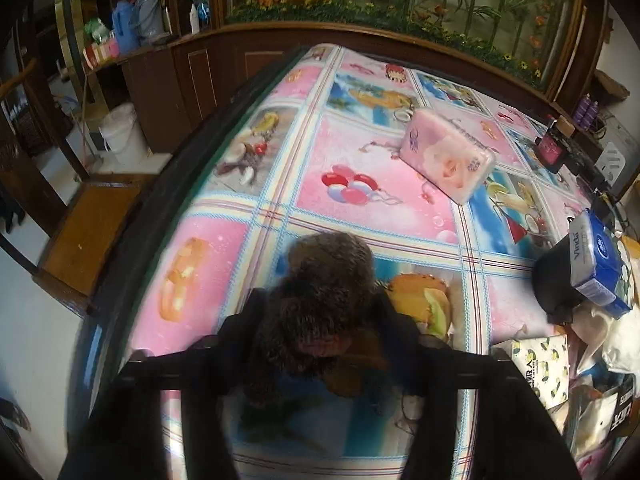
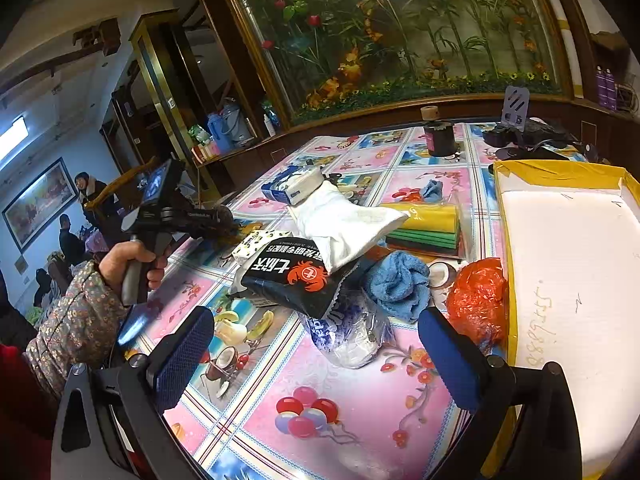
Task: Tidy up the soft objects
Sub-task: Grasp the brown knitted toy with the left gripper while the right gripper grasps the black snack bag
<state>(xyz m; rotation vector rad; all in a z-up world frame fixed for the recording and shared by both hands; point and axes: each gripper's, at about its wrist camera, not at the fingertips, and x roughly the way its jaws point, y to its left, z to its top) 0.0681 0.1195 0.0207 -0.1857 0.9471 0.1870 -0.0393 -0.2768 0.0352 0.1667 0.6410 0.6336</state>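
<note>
Fuzzy brown toy (image 1: pixel 320 300) sits clamped in the left gripper (image 1: pixel 320 344), held low over the patterned worktop (image 1: pixel 360 168), its lower half blurred and lost behind the fingers. Across the way, the right gripper (image 2: pixel 316 356) hangs released, blue pads (image 2: pixel 184 356) wide apart, short of a heap where a white cloth (image 2: pixel 344 224) half-buries a black snack bag (image 2: pixel 292 272).

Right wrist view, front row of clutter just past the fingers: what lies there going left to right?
Black crab-logo snack bag → clear blue-printed plastic bag → blue towel → orange plastic bag → yellow-edged white box.
</note>
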